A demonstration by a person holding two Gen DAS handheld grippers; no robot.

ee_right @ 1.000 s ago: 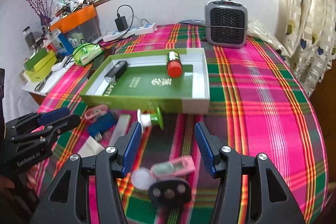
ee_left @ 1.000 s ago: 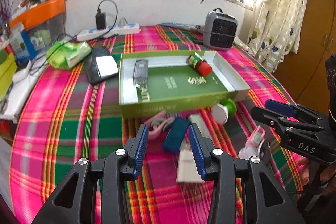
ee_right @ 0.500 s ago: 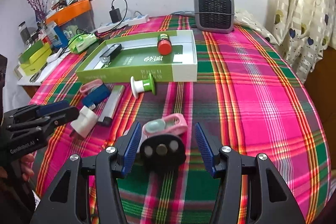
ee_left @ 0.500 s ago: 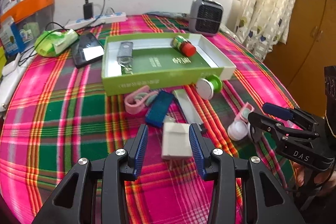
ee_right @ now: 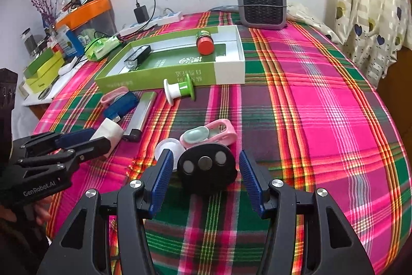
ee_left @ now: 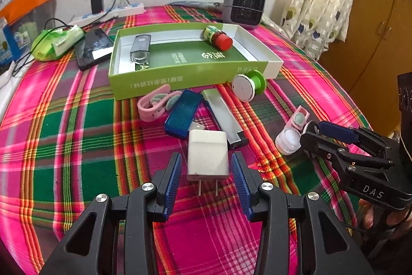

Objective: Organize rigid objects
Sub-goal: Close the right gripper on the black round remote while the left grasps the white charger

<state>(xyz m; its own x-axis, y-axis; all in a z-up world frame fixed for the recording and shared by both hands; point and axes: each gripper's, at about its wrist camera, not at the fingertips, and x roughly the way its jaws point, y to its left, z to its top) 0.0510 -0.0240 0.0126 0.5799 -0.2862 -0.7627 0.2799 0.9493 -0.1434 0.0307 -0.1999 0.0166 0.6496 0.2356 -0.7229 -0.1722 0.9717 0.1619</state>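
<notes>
The left gripper (ee_left: 206, 172) has its fingers spread to either side of a white plug adapter (ee_left: 208, 155), which lies flat on the plaid tabletop (ee_left: 77, 146) with its two prongs pointing back toward the camera; a gap shows on each side of the adapter, so neither finger pad touches it. The right gripper (ee_right: 204, 178) likewise has its fingers spread, bracketing a black oval piece with three round metal studs (ee_right: 207, 168) without contact. Just beyond that piece lie a pink clip with a pale green disc (ee_right: 213, 133) and a white round cap (ee_right: 167, 147), both touching or nearly touching it.

Farther back on the cloth, a blue USB stick (ee_left: 183, 113), a silver lighter (ee_left: 224, 115) and a second pink clip (ee_left: 154, 105) sit clustered just in front of a green open box (ee_left: 180, 79). A green-and-white spool (ee_left: 248, 86) rests against the box's near wall. Inside the box are a grey flashlight-like item (ee_left: 140, 49) at the left and a small red-capped bottle (ee_left: 219, 38) lying on its side at the right. A small grey heater (ee_right: 261, 4) stands behind the box
</notes>
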